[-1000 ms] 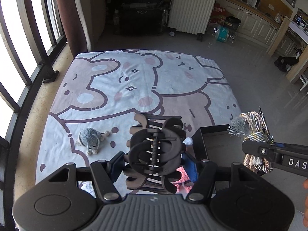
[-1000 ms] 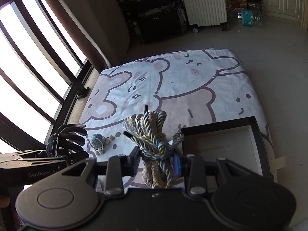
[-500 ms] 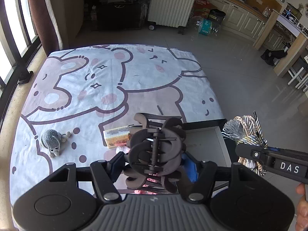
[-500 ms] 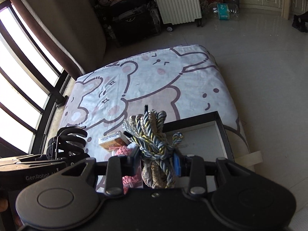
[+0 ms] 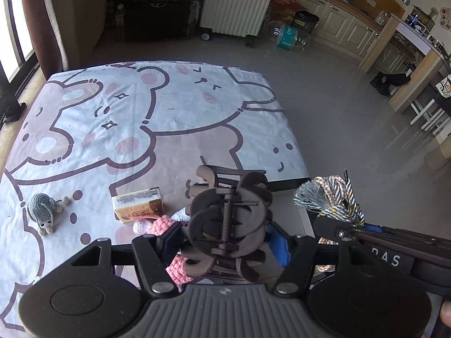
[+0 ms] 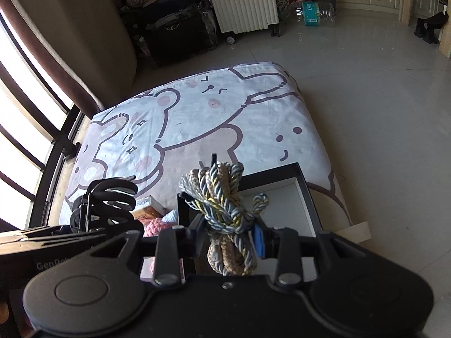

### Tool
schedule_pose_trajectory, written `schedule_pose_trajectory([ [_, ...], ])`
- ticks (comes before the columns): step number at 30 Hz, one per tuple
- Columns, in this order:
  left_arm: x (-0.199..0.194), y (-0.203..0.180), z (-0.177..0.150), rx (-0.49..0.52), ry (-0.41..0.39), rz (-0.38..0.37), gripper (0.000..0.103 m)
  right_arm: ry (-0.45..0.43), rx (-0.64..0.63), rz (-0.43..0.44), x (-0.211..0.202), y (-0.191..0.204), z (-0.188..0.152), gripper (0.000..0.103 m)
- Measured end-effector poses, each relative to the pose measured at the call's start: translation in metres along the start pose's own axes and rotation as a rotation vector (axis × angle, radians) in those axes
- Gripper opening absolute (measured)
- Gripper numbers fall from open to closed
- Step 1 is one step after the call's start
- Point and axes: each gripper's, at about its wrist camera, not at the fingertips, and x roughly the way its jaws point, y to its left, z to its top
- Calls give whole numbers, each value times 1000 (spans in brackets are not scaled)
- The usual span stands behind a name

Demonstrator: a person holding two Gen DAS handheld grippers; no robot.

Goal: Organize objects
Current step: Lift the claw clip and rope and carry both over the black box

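Note:
My left gripper is shut on a dark brown hair claw clip, held above the near table edge; the clip also shows in the right wrist view. My right gripper is shut on a bundle of twisted gold, grey and blue rope, which also shows in the left wrist view. The rope hangs over the black-rimmed box with a pale inside. A grey crochet mouse, a yellow packet and a pink and white crochet toy lie on the bear-print cloth.
The box sits at the cloth's near right corner. Beyond the table are a white radiator, dark bags, kitchen cabinets and bare floor on the right. Window bars and a curtain stand at the left.
Both grippers have shifted right along the table with their loads. The mouse has slid left in view; the yellow packet and pink toy have come into view; the box is closer under the rope.

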Motion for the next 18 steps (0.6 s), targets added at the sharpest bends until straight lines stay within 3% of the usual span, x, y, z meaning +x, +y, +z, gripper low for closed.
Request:
schedule_pose_trajectory([
  [18, 63, 3, -15, -121, 135, -93, 65, 41, 108, -90, 46, -43, -23, 36],
])
